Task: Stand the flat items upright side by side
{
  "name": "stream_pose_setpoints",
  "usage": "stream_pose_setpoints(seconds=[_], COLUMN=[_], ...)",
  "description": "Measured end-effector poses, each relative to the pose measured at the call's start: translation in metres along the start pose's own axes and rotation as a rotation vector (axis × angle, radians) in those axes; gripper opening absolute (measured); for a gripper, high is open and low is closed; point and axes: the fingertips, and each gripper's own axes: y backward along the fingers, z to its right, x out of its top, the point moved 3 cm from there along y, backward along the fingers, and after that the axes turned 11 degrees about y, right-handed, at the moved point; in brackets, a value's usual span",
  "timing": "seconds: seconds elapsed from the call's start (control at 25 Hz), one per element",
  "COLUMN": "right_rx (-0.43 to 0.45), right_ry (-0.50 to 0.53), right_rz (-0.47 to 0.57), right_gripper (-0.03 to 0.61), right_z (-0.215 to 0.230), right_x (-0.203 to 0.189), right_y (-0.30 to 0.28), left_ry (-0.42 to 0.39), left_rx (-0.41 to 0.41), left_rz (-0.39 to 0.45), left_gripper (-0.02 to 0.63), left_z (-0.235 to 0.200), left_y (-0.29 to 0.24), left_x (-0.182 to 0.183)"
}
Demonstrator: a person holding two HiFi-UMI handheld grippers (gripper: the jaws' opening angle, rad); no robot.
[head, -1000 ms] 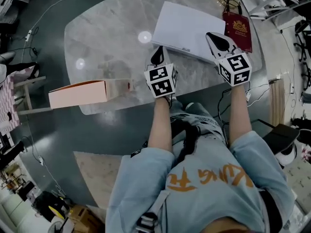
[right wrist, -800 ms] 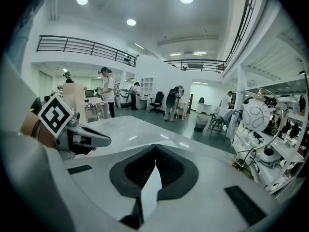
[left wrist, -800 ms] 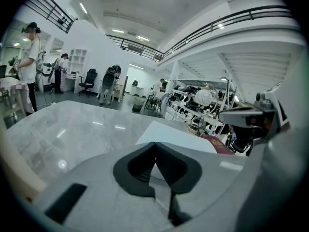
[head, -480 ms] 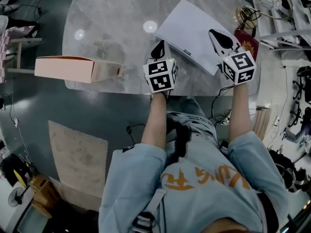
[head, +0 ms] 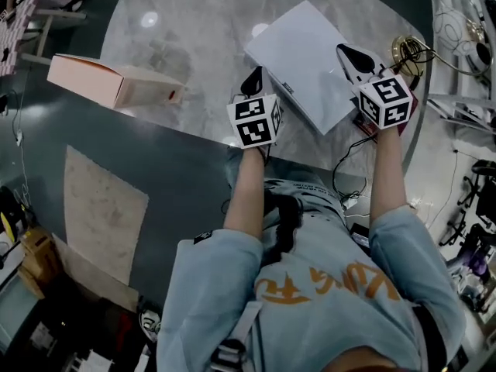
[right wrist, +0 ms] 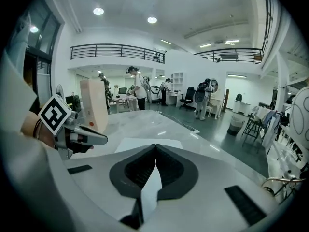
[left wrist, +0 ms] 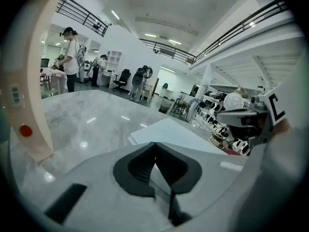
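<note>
With jaws pressed together on nothing, the left gripper (head: 253, 82) and right gripper (head: 350, 54) hovered over the worktop's (head: 194, 37) near edge. Between them the plain white slab (head: 306, 56) lay flat, its small dark label unreadable. The pink box (head: 108, 82) stood at the left edge, a red dot on its end. Only the gripper views showed people (left wrist: 71, 57) beyond.

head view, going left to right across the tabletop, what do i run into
pink box → left claw → white flat item → right claw → coiled cable
</note>
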Motion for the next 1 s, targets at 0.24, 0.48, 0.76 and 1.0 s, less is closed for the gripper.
stream_pose_setpoints(seconds=[0.24, 0.48, 0.76, 1.0], right_rx=[0.088, 0.172, 0.278, 0.362], right_ry=[0.033, 0.087, 0.076, 0.029], right_rz=[-0.01, -0.051, -0.097, -0.152], right_gripper=[0.002, 0.003, 0.026, 0.14], right_z=[0.017, 0.029, 0.043, 0.056], right_x=[-0.01, -0.016, -0.024, -0.037], right_y=[-0.014, -0.032, -0.064, -0.088], left_ry=[0.003, 0.008, 0.088, 0.184], left_rx=[0.067, 0.125, 0.164, 0.096], left_rz=[0.003, 0.017, -0.03, -0.098], left_gripper=[0.014, 0.017, 0.104, 0.198], left_z=[0.006, 0.008, -0.007, -0.007], left_y=[-0.005, -0.012, -0.02, -0.033], left_x=[-0.012, -0.015, -0.021, -0.027])
